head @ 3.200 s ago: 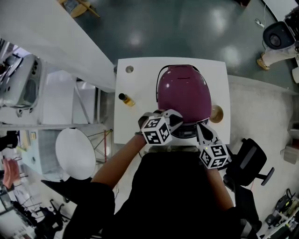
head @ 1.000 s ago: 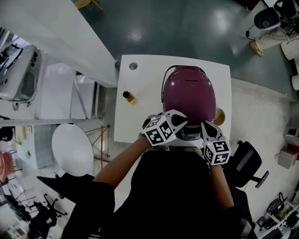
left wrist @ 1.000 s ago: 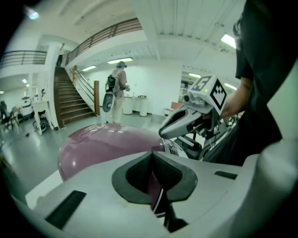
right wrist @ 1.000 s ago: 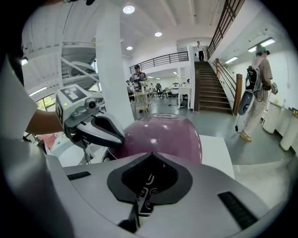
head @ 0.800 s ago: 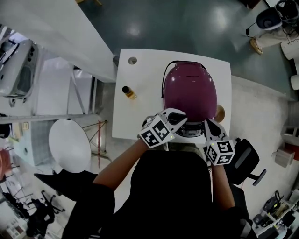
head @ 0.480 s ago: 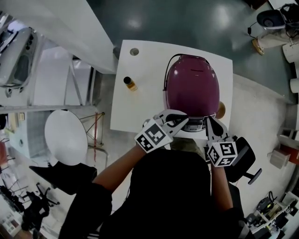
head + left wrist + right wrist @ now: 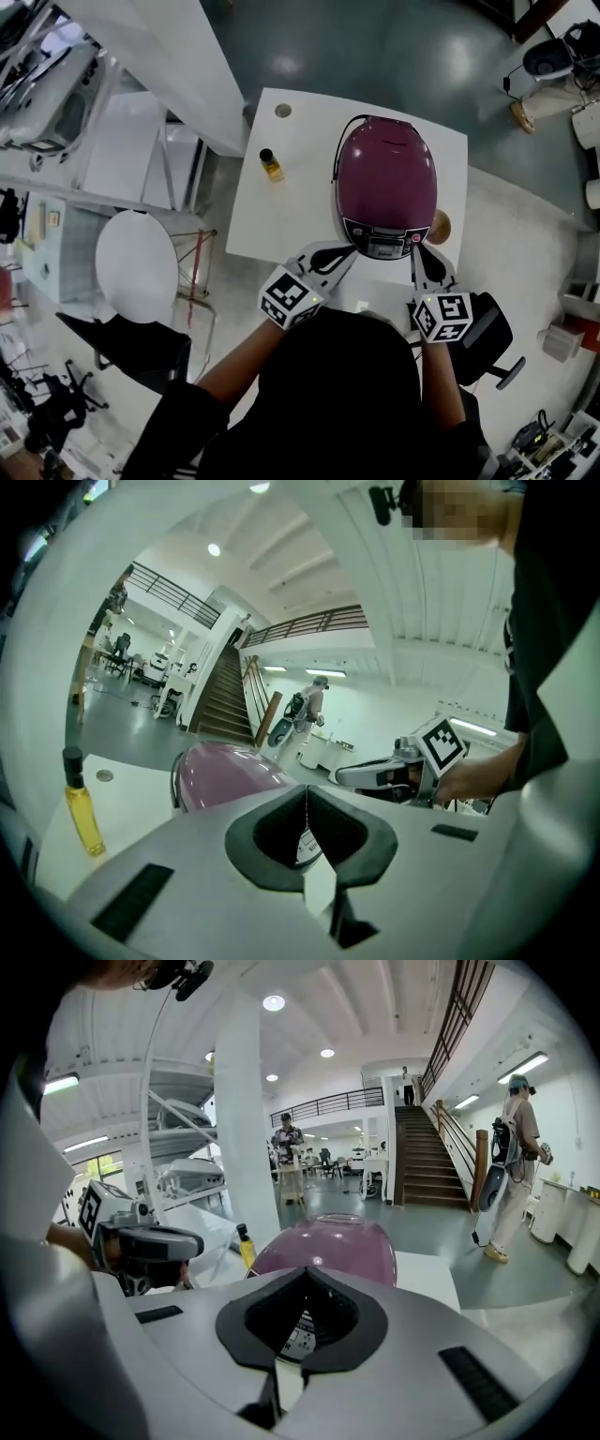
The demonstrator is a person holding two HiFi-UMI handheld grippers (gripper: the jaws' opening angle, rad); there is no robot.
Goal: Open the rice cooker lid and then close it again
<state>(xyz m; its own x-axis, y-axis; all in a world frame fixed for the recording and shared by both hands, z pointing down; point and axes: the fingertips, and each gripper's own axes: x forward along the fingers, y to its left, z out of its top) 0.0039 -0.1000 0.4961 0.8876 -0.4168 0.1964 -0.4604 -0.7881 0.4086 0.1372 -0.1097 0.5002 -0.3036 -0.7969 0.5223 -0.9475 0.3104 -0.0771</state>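
The purple rice cooker (image 7: 386,183) stands on the white table (image 7: 272,220) with its lid down and its control panel (image 7: 380,242) facing me. My left gripper (image 7: 349,249) is shut and empty, its tips just off the panel's left front corner. The right gripper (image 7: 415,251), also shut and empty, sits just off the right front corner. In the left gripper view the cooker (image 7: 234,771) lies beyond the closed left gripper (image 7: 306,794), with the right gripper (image 7: 394,772) across from it. In the right gripper view the cooker (image 7: 328,1246) rises behind the closed right gripper (image 7: 305,1274).
A small bottle of yellow oil (image 7: 271,165) stands on the table left of the cooker. A round wooden piece (image 7: 437,227) lies at the cooker's right. A black chair (image 7: 487,328) is by my right hand, and a round white tabletop (image 7: 136,267) stands off to the left.
Both grippers have drawn back from the cooker's front toward my body and risen a little. The left one has rolled and swung leftward. The lid stays down.
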